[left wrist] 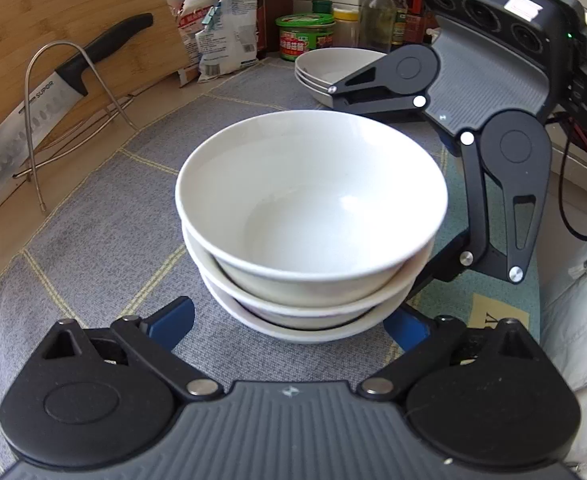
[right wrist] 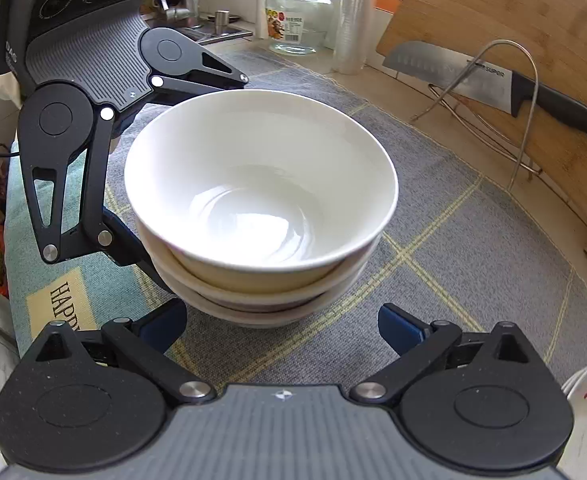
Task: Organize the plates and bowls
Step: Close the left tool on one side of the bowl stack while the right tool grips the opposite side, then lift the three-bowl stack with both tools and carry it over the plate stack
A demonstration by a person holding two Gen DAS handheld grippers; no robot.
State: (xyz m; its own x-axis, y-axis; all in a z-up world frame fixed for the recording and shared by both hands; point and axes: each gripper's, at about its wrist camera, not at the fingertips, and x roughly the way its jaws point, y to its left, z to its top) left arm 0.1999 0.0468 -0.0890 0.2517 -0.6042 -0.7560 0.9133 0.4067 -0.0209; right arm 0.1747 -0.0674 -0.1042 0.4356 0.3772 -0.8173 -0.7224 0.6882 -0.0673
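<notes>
Left hand-held gripper: jaws wide, straddling bowl stack base, pads clear. Right hand-held gripper: wide, empty, same stack between fingers. Stack centre of desk; plates far right. Close evenly, low, both sides; lift level.

"SUPOR" marks the knife blade ("HAPP" on the mat).

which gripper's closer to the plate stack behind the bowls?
Right. The right gripper sits beside the plate stack, one finger crossing in front of it. The left gripper is across the bowl stack from the plates, jaws open.
</notes>
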